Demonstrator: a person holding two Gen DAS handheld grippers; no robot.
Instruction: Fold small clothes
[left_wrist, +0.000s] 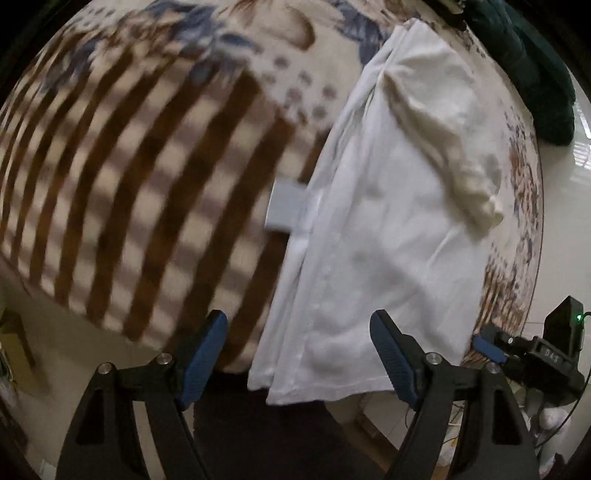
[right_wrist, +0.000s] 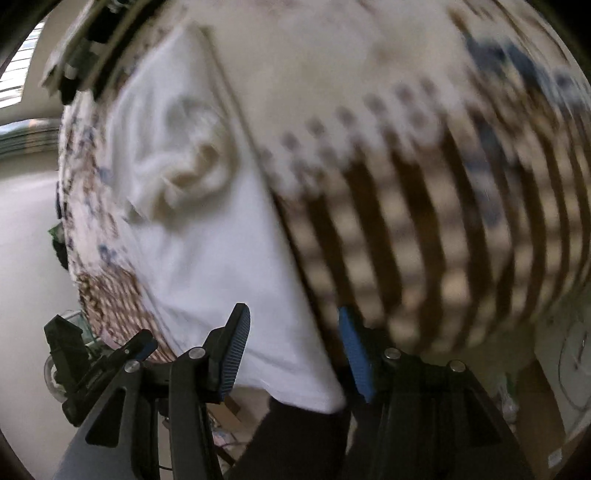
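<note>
A white shirt (left_wrist: 388, 229) is laid folded on the desk (left_wrist: 147, 166). Both tools, left (left_wrist: 299, 354) and right (right_wrist: 291, 354), are spread, pinching nothing.

Each handheld gripper is matte black plastic with triangular cut-outs in its arms and round silver screws at the pivots. The left gripper (left_wrist: 298, 354) and the right gripper (right_wrist: 293, 354) both carry ribbed blue pads (left_wrist: 203, 356) on the jaws.

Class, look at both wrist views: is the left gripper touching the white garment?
Cannot tell. In the left wrist view the left gripper stands open over the white garment, hem between the fingers, but neither contact nor a gap shows.
</note>
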